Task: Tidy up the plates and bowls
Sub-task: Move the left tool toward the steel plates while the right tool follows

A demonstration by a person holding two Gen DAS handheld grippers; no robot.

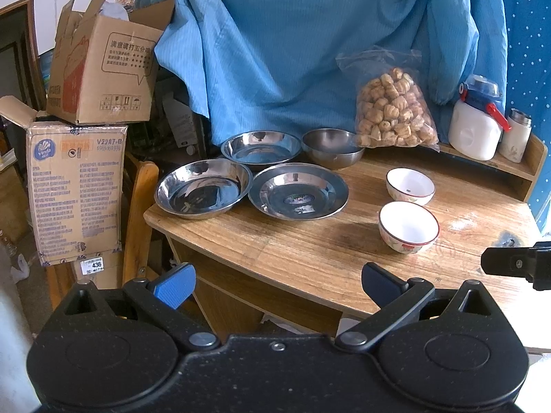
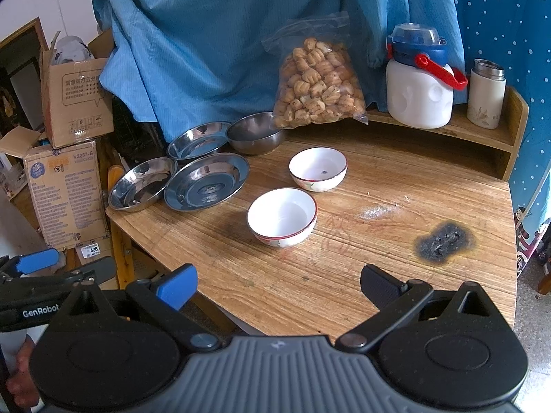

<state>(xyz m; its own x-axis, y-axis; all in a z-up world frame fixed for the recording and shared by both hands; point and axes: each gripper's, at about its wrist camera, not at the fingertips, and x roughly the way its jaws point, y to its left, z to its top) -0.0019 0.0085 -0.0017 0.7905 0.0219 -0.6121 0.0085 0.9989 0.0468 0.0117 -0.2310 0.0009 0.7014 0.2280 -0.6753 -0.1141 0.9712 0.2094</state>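
Three shiny steel plates lie at the table's left end: one at the corner [image 1: 203, 187] [image 2: 142, 183], one beside it [image 1: 298, 191] [image 2: 206, 180], one behind [image 1: 261, 146] [image 2: 198, 140]. A steel bowl [image 1: 332, 148] [image 2: 255, 132] stands behind them. Two white ceramic bowls with red rims sit mid-table, a near one [image 1: 408, 226] [image 2: 282, 216] and a far one [image 1: 409, 186] [image 2: 318, 168]. My left gripper [image 1: 277, 284] is open near the table's front edge, holding nothing. My right gripper [image 2: 278, 285] is open over the front of the table, also holding nothing.
A clear bag of brown snacks [image 1: 392, 110] [image 2: 318, 84] leans against blue cloth [image 1: 292, 44]. A white jug with a blue lid [image 2: 418, 82] and a small flask [image 2: 485, 94] stand on a raised shelf. Stacked cardboard boxes [image 1: 75, 186] stand left. A burn mark [image 2: 442, 241] scars the wooden table [image 2: 361, 268].
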